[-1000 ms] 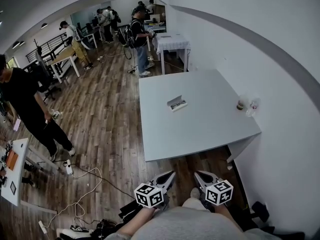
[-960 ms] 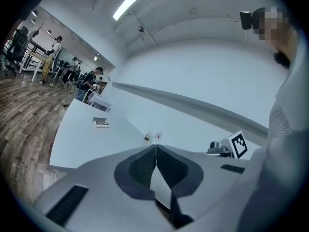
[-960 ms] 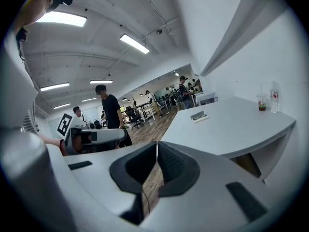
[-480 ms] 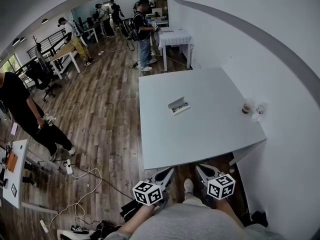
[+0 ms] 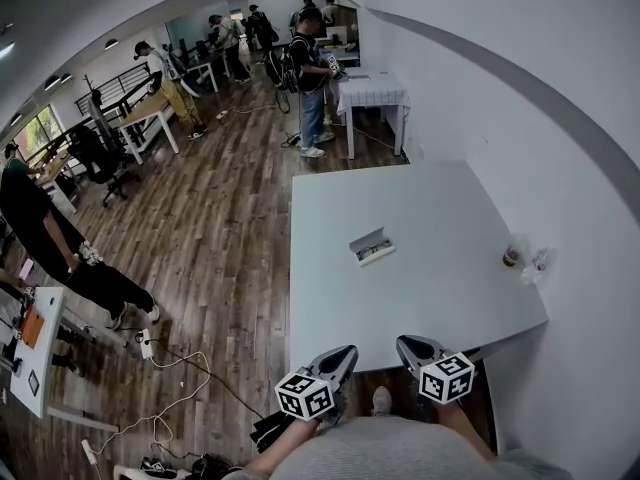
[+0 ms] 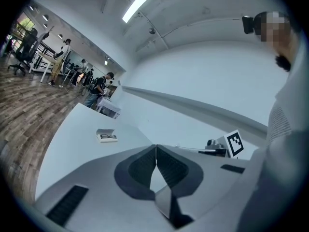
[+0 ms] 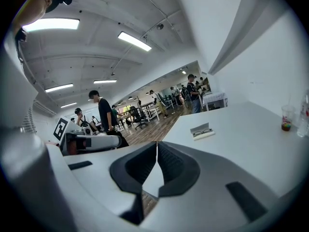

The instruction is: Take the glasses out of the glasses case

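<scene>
Glasses case [image 5: 372,247] lies open near the middle of the desk [image 5: 430,193], glasses [image 7: 203,131] inside, with bare desktop all round. A cup [image 5: 511,257] stands by the right edge. Left tongs [image 5: 343,356] and right tongs [image 5: 408,348], both clenched on nothing, hover just off the near edge.

**No legible writing, only coded squares**

No word, number or brand name can be read in any view. The only printed signs are black-and-white square patterns. One set is on the left marker cube [image 5: 305,395] of the left hand-held gripper [image 5: 343,354], the other on the right marker cube [image 5: 446,378] of the right hand-held gripper [image 5: 408,347]. They are block codes, not letters. One such pattern also shows in each gripper view, on the other gripper's cube. The glasses case [image 5: 372,247] on the table [image 5: 440,208] is too small to show any print.
</scene>
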A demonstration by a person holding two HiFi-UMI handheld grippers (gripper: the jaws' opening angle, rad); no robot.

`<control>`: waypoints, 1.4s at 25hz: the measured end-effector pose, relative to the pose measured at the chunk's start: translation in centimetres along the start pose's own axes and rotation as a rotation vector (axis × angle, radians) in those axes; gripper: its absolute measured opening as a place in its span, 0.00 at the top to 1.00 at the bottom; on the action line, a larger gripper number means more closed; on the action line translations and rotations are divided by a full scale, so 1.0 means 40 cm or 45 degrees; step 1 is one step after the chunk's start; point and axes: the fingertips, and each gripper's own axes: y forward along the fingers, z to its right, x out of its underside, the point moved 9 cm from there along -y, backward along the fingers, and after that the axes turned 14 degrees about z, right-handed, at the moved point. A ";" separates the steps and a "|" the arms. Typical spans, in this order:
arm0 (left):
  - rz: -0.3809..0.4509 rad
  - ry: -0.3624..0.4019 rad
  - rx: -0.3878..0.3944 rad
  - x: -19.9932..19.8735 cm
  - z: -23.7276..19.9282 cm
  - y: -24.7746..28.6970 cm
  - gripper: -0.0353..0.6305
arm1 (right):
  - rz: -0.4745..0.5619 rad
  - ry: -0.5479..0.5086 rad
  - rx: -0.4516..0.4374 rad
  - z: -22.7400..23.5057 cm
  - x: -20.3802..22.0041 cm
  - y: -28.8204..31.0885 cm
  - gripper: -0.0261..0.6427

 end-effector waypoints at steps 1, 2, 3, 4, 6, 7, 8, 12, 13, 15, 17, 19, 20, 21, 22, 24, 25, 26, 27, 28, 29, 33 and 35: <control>0.001 0.004 -0.006 -0.002 -0.003 0.016 0.93 | -0.004 -0.001 -0.009 0.013 -0.006 0.011 0.94; 0.004 0.006 -0.013 -0.004 -0.006 0.031 0.93 | -0.009 -0.001 -0.019 0.024 -0.011 0.020 0.94; 0.007 0.007 -0.018 -0.005 -0.008 0.044 0.93 | -0.014 0.000 -0.029 0.035 -0.015 0.029 0.94; 0.008 0.009 -0.022 -0.007 -0.009 0.058 0.93 | -0.018 0.001 -0.039 0.046 -0.020 0.038 0.94; 0.007 0.017 -0.025 -0.008 -0.009 0.090 0.93 | -0.021 0.003 -0.055 0.075 -0.032 0.055 0.94; 0.004 0.021 -0.027 -0.008 -0.010 0.109 0.93 | -0.019 0.006 -0.061 0.092 -0.039 0.064 0.94; 0.002 0.027 -0.029 -0.009 -0.012 0.129 0.93 | -0.016 0.010 -0.065 0.110 -0.046 0.074 0.94; 0.013 0.050 -0.023 -0.019 -0.019 0.204 0.93 | -0.008 0.018 -0.084 0.169 -0.072 0.106 0.94; 0.016 0.052 -0.022 -0.021 -0.021 0.222 0.93 | -0.010 0.018 -0.090 0.183 -0.077 0.114 0.94; 0.022 0.052 -0.025 -0.021 -0.024 0.255 0.93 | -0.013 0.017 -0.099 0.211 -0.088 0.128 0.94; 0.031 0.050 -0.032 -0.019 -0.028 0.285 0.93 | -0.014 0.012 -0.107 0.242 -0.101 0.140 0.94; 0.042 0.056 -0.042 -0.017 -0.031 0.315 0.93 | -0.014 0.001 -0.121 0.270 -0.115 0.150 0.94; 0.048 0.061 -0.046 -0.017 -0.033 0.330 0.93 | -0.014 -0.004 -0.128 0.283 -0.121 0.154 0.94; 0.053 0.066 -0.048 -0.018 -0.034 0.344 0.93 | -0.012 -0.007 -0.135 0.294 -0.126 0.158 0.94; 0.058 0.072 -0.048 -0.019 -0.034 0.358 0.93 | -0.010 -0.009 -0.141 0.305 -0.130 0.161 0.94; 0.062 0.083 -0.043 -0.020 -0.031 0.383 0.93 | -0.006 -0.013 -0.153 0.320 -0.139 0.166 0.94; 0.061 0.087 -0.040 -0.020 -0.028 0.395 0.93 | -0.005 -0.014 -0.159 0.326 -0.143 0.168 0.94; 0.057 0.091 -0.036 -0.017 -0.025 0.406 0.93 | -0.005 -0.014 -0.165 0.332 -0.145 0.169 0.94; 0.051 0.092 -0.032 -0.014 -0.022 0.415 0.93 | -0.005 -0.011 -0.169 0.337 -0.147 0.170 0.94; 0.043 0.093 -0.027 -0.009 -0.018 0.423 0.93 | -0.008 -0.008 -0.170 0.343 -0.146 0.171 0.94; 0.031 0.093 -0.021 -0.004 -0.016 0.430 0.93 | -0.012 -0.003 -0.169 0.350 -0.143 0.173 0.94; -0.008 0.111 0.001 0.011 -0.011 0.452 0.93 | -0.020 0.017 -0.160 0.374 -0.131 0.183 0.94; -0.011 0.125 0.012 0.011 -0.011 0.460 0.93 | -0.020 0.023 -0.163 0.380 -0.128 0.189 0.94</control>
